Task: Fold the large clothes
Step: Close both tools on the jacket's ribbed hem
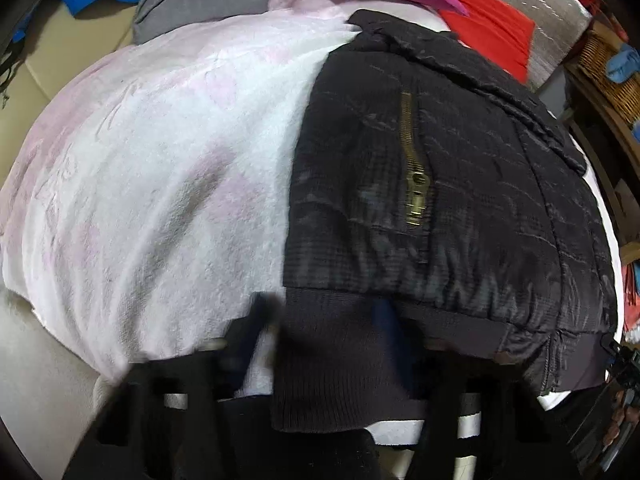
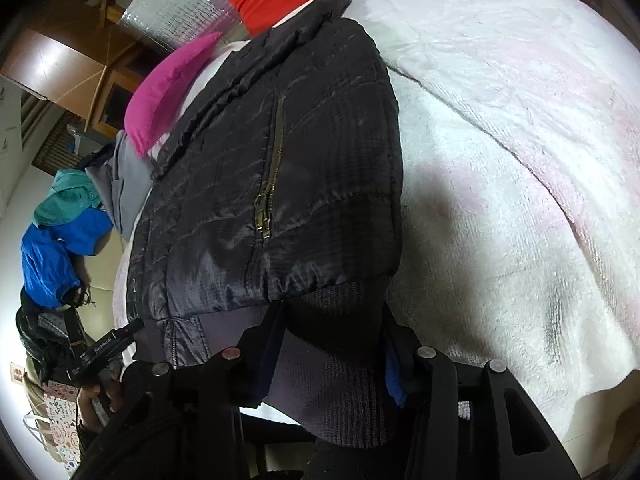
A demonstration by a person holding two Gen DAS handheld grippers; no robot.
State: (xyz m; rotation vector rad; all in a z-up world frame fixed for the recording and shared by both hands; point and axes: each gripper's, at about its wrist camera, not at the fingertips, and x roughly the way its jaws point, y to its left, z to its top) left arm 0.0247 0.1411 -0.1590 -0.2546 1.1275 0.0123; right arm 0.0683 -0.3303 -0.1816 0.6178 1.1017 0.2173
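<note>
Tools: left tool [image 1: 326, 344], right tool [image 2: 332, 344] pinch ribbed hem [image 2: 332, 380] of quilted jacket [image 1: 440, 180].

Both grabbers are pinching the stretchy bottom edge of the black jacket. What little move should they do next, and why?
Probably lift the ribbed hem a little and carry it toward the collar. The left gripper and right gripper each have hem bunched between their fingers, and the black jacket lies flat on the white blanket, zip pocket up, so folding bottom to top looks like the natural next step.
</note>
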